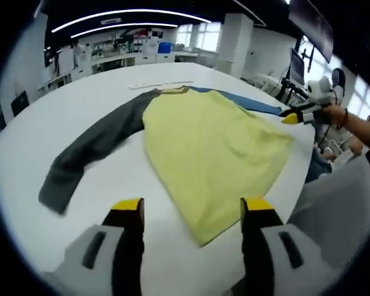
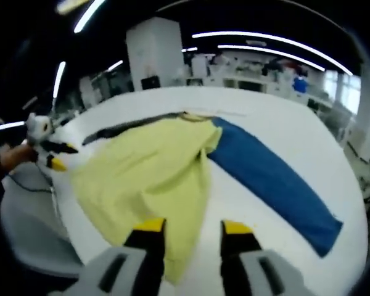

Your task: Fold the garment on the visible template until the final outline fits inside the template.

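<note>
While the yellow shirt [image 1: 216,154] is lying limp and light on the white table [image 1: 61,123], both the left gripper [image 1: 191,213] and right gripper [image 2: 189,231] are hovering wide, empty; its near hem is looking the easiest hold.

Bare table [image 1: 80,92] around — garment [image 1: 216,148] central

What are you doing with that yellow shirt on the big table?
A person holds a gripper in each hand above a yellow shirt spread flat on a white table. It has one grey sleeve and one blue sleeve, both stretched out. The left gripper and right gripper are open and hold nothing. No fold shows yet.
</note>
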Available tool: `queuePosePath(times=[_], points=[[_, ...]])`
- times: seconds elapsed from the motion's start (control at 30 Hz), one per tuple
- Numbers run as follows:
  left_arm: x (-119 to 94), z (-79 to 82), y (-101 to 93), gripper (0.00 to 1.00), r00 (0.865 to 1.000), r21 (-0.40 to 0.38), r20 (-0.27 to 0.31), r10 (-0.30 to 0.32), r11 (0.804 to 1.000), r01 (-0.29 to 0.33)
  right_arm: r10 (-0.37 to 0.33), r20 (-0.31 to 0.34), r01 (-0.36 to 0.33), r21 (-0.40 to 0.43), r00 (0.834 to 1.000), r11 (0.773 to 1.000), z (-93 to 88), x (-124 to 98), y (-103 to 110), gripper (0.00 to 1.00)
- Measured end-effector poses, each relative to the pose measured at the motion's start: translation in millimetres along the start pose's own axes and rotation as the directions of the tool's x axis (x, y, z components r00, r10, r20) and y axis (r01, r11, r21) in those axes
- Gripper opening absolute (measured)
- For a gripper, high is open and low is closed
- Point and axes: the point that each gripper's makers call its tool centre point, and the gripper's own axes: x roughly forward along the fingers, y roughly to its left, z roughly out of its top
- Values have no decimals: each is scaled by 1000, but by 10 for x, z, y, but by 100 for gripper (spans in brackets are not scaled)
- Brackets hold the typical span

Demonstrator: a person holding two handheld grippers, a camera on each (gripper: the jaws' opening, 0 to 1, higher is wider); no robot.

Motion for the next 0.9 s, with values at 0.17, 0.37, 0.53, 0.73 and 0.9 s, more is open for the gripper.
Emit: queuePosePath(times=[0.17,0.37,0.53,0.73,0.9], points=[[-20,65,-8,72,999,18,34,11,1000,-12,-1,35,2,-44,999,999,156,135,-102,31],[-50,211,-2,85,994,39,104,19,999,-24,0,37,3,-80,999,997,306,279,-212,32],[-30,207,-2,95,995,38,96,19,999,-23,-15,54,20,-92,998,996,431,421,-320,34],[-8,231,-53,99,996,24,87,13,1000,-15,-19,71,25,-89,997,996,568,629,-412,32],[21,221,-103,99,998,27,63,24,999,-26,-14,61,20,-108,998,994,630,804,-528,28]])
